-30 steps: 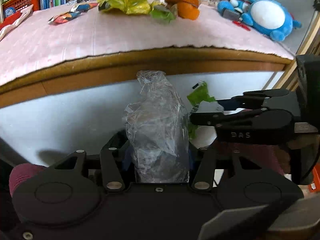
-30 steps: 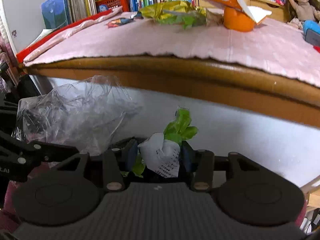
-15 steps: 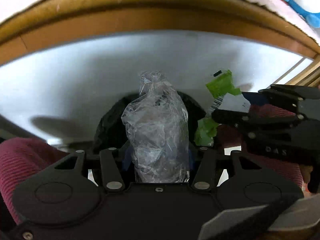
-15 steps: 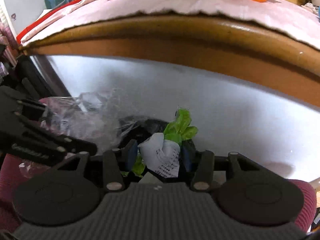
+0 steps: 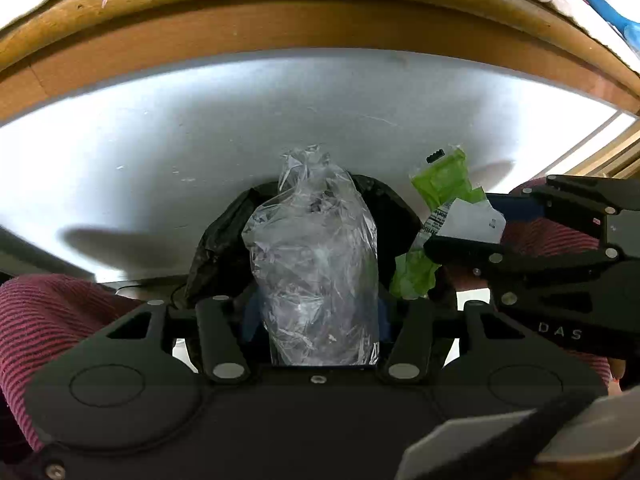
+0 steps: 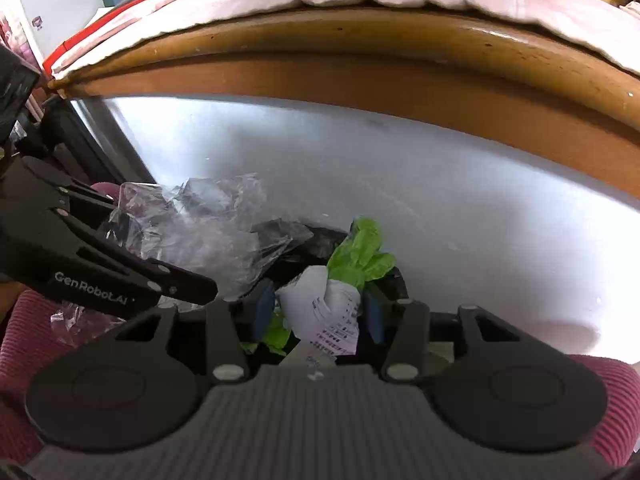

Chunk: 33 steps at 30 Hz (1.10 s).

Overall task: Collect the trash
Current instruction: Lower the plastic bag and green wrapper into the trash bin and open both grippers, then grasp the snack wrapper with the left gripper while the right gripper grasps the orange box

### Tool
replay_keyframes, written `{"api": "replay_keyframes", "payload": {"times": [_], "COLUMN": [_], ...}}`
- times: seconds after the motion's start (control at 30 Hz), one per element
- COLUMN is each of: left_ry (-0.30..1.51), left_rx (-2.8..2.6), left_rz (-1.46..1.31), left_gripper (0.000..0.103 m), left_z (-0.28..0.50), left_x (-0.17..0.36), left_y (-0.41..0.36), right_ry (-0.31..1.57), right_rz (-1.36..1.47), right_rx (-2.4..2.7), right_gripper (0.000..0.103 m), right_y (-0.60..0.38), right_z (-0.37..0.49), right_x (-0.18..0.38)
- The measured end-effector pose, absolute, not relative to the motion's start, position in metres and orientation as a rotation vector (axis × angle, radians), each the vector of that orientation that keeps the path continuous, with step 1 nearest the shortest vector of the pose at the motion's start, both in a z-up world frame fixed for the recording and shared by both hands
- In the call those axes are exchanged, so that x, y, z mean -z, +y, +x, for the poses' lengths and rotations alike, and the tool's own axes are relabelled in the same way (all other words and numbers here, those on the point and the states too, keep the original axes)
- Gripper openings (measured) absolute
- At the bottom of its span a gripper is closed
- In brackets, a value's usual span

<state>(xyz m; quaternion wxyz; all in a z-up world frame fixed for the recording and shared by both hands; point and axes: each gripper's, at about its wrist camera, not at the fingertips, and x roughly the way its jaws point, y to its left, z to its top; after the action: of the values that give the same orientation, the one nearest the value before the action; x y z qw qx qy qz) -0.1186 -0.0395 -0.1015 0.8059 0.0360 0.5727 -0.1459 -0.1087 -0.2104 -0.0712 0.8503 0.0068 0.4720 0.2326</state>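
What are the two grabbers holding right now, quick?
Left gripper: closed on the clear plastic wrap.
Right gripper: closed on the crumpled receipt and green wrapper.

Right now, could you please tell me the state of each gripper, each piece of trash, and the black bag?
left gripper: shut on the clear plastic wrap
right gripper: shut on the green-and-white wrapper
clear plastic wrap: crumpled, held upright
green-and-white wrapper: crumpled, held
black bag: below both, opening not clearly visible
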Motion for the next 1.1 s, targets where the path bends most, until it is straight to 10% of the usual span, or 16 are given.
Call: {"api": "replay_keyframes", "payload": {"times": [1.1], "left_ry": [1.174], "left_rx": [0.309], "left_rz": [0.085], "left_gripper": [0.069], "left_z": [-0.122], "left_x": [0.085], "left_y": [-0.036], "right_ry": [0.951], "right_rz": [0.001], "right_rx": [-0.492], "right_gripper": [0.07], "right_y": [-0.213], "right_z": [-0.112], "right_x": [0.051]}}
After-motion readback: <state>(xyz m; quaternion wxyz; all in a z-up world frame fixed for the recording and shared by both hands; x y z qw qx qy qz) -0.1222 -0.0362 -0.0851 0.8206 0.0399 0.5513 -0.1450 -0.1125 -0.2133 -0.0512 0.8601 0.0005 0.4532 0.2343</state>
